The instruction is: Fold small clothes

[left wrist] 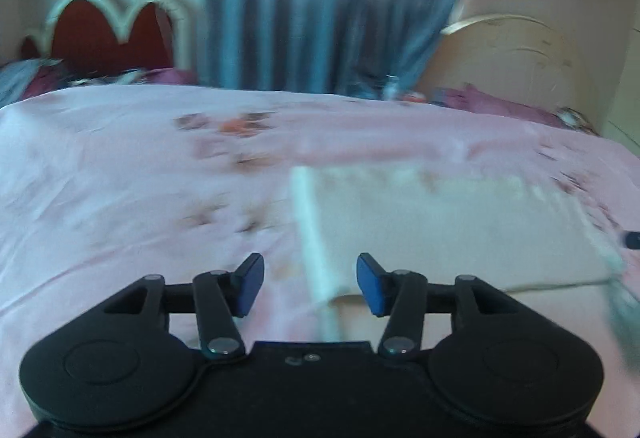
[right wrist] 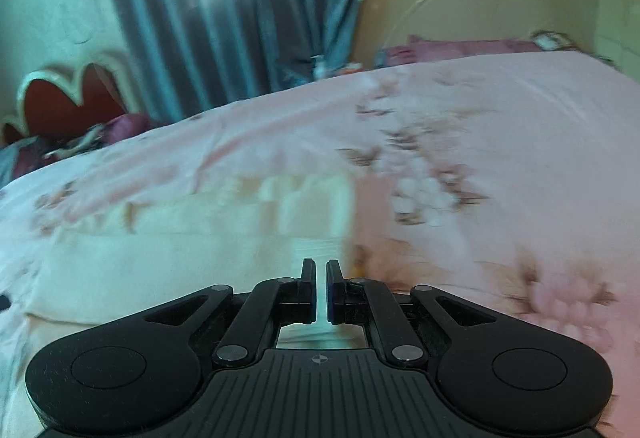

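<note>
**A:** Where is the garment (left wrist: 452, 234) right now?

**B:** It lies flat on the pink flowered bedsheet (left wrist: 120, 174), a pale cream piece with a lighter band along its side edge. In the left wrist view it sits ahead and to the right of the left gripper (left wrist: 310, 284); in the right wrist view it spreads ahead and to the left of the right gripper (right wrist: 321, 290).

**A:** Is either gripper holding it?

**B:** The left one has its jaws parted, and nothing is pinched between the blue pads (left wrist: 370, 288); the banded edge only runs beneath the gap. The right one has its jaws drawn almost together. A thin pale strip shows in the slit, but with the blur I cannot say whether that is cloth caught there or just the garment seen behind.

**A:** How do you expect the cloth to behave?

**B:** Light and limp, I'd judge. It lies close to the sheet with no stiffness, so it should drape and sag from wherever it is lifted, and a loose pinch could let it slip.

**A:** So where should one take hold?

**B:** At the edges, I think: the banded hem near the left gripper looks thicker and should give the pads more to bite. Pinching two corners of one side would keep the fold line straight.
</note>
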Action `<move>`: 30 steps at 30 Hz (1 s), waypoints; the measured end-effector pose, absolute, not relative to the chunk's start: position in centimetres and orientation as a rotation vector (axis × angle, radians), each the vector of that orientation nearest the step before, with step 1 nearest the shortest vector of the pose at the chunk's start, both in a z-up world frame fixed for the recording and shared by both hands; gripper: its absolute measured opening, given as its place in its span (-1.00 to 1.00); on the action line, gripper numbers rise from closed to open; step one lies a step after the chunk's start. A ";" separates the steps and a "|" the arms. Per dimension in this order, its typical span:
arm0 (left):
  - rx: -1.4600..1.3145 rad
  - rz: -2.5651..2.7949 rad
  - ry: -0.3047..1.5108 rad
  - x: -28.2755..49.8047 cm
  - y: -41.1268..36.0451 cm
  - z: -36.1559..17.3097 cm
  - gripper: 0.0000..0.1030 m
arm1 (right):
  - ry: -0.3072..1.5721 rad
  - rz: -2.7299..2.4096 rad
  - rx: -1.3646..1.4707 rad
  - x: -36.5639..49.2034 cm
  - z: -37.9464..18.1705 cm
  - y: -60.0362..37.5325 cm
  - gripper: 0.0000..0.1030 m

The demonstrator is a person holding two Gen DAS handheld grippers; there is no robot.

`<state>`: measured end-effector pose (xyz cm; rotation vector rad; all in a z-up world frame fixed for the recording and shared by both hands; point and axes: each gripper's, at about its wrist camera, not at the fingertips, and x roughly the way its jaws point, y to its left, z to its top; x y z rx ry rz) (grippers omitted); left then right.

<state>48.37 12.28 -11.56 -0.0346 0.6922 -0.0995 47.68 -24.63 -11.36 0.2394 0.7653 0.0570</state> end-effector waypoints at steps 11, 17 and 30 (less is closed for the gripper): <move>-0.047 -0.175 0.797 53.9 10.2 -13.8 0.09 | 0.873 0.028 0.234 51.2 -13.0 -24.2 -0.92; -0.006 -0.145 0.851 63.5 11.3 -15.9 0.40 | 0.907 -0.050 0.191 56.8 -14.6 -26.5 -0.92; 0.087 -0.307 0.737 57.0 2.4 -14.3 0.39 | 0.819 0.237 0.141 55.2 -12.9 -15.4 0.01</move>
